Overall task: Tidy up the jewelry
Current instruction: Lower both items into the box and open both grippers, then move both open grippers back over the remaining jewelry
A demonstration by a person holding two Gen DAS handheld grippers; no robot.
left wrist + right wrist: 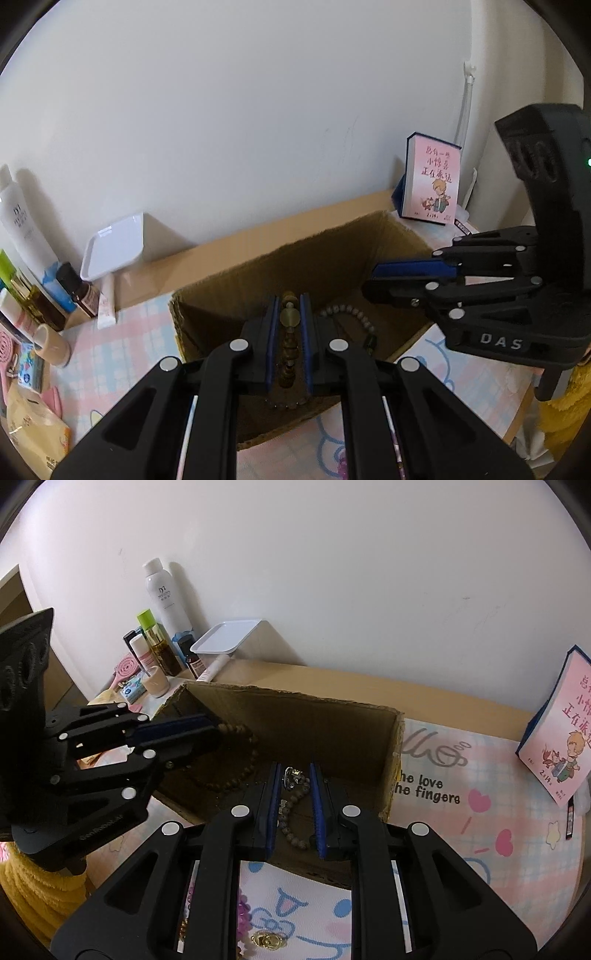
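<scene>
Brown wooden bead bracelet [289, 339] clamped in left gripper [289, 321] over open cardboard box [229, 295]; right gripper [293, 790] narrow, around grey bead string [291, 812], grip unclear.

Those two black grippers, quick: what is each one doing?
Left gripper: closed on a brown bead string over the cardboard box.
Right gripper: closed on a grey bead bracelet.

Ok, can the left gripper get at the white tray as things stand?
Probably not to grasp it: the left gripper is shut on a brown bead strand over the box. The way to the tray itself looks open.
</scene>
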